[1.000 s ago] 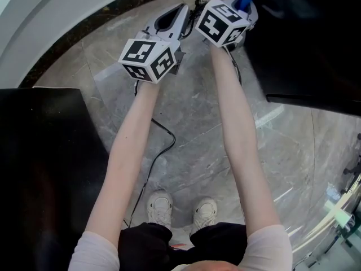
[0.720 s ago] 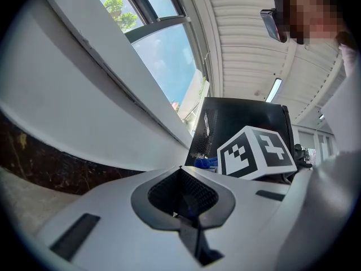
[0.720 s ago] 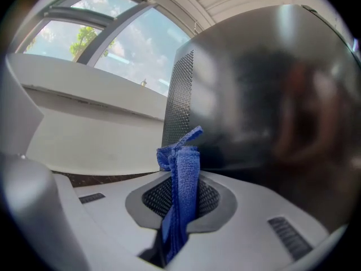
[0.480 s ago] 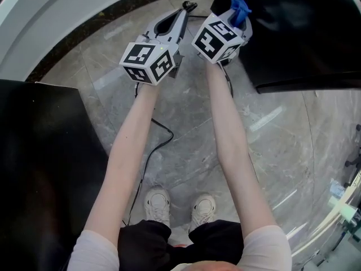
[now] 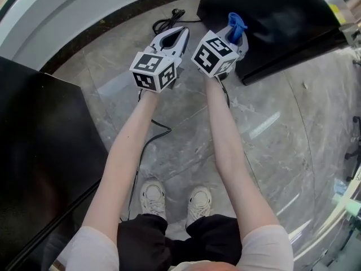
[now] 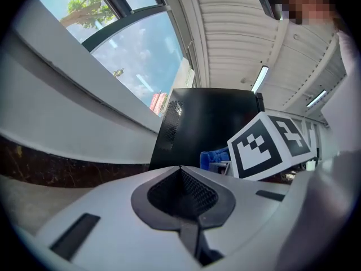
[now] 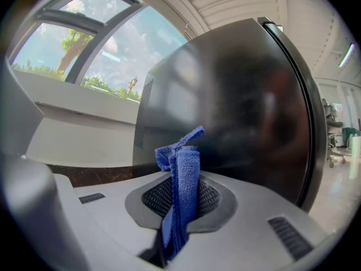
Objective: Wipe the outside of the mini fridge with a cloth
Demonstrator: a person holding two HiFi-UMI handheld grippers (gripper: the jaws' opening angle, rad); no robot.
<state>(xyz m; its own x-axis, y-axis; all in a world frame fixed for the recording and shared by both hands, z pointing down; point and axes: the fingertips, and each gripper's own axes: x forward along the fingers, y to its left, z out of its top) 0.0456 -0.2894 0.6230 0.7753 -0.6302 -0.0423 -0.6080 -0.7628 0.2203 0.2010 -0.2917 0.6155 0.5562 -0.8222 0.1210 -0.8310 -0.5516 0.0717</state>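
Note:
The black mini fridge (image 5: 271, 21) stands on the floor at the upper right of the head view; its glossy side (image 7: 237, 100) fills the right gripper view, close ahead. My right gripper (image 5: 234, 30) is shut on a folded blue cloth (image 7: 180, 179), whose tip (image 5: 236, 24) sticks up just short of the fridge's side. My left gripper (image 5: 172, 38) is beside it to the left, jaws shut with nothing between them (image 6: 180, 171). In the left gripper view the fridge (image 6: 208, 123) stands ahead, with the right gripper's marker cube (image 6: 271, 145) at the right.
A black cabinet (image 5: 39, 157) takes up the left of the head view. A black cable (image 5: 166, 21) lies coiled on the marble floor by the curved wall (image 5: 84, 16) and trails toward the person's shoes (image 5: 152, 199). Metal furniture stands at the far right (image 5: 347, 208).
Both grippers have come nearer the fridge, and the view has swung so the fridge shows more fully. The cloth stays held in the right gripper.

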